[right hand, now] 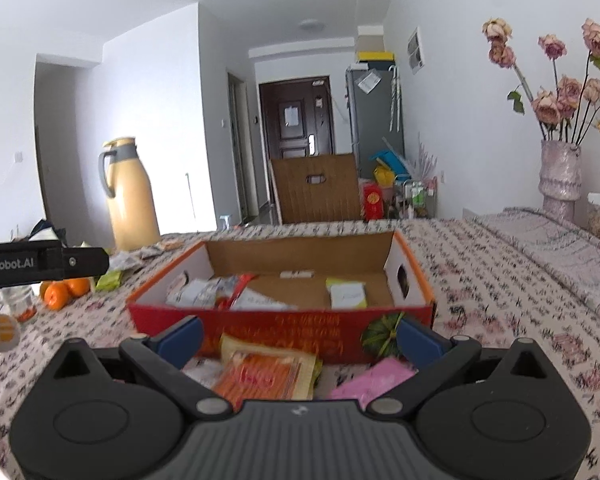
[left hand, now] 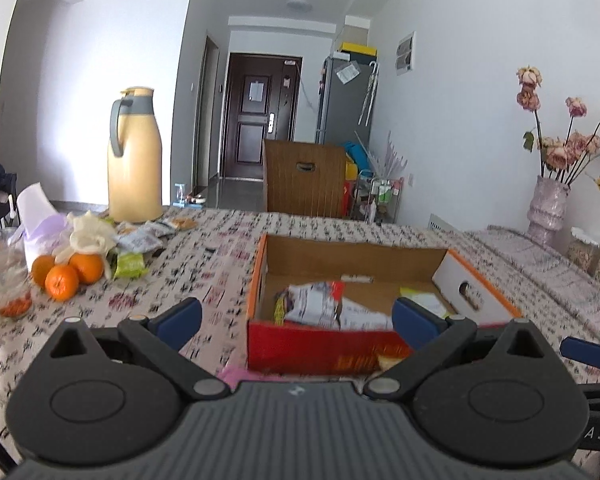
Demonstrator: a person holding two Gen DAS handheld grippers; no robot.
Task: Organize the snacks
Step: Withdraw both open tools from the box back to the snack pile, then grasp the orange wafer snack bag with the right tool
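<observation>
- The box [right hand: 280, 320] sits in the middle of the right wrist picture, on the flowery table [right hand: 500, 300]. It is red on the front and open on top.
- Some snacks are already inside: a white and red packet [left hand: 324, 306] on the left and a yellow-green packet [right hand: 347, 294] on the right.
- The right gripper [right hand: 300, 340] has its fingers wide apart with nothing in them. It hangs low in the picture, just over an orange packet [right hand: 260, 376] and a pink packet [right hand: 372, 384] that lie in front of the box.
- The left gripper [left hand: 296, 320] is wide apart too and holds nothing. It points at the box from the lower middle of its picture.
- More snacks [left hand: 140, 240] lie in a pile at the left of the left wrist picture, near the oranges [left hand: 66, 274] and the yellow jug [left hand: 134, 156].
- I think the next job is to pick up the orange packet. It is flat, so go straight down and pinch one edge.
- Squeeze softly, because the bag may crush or slip.
- Lift it higher than the front wall of the box, then let go over a bare spot inside.
</observation>
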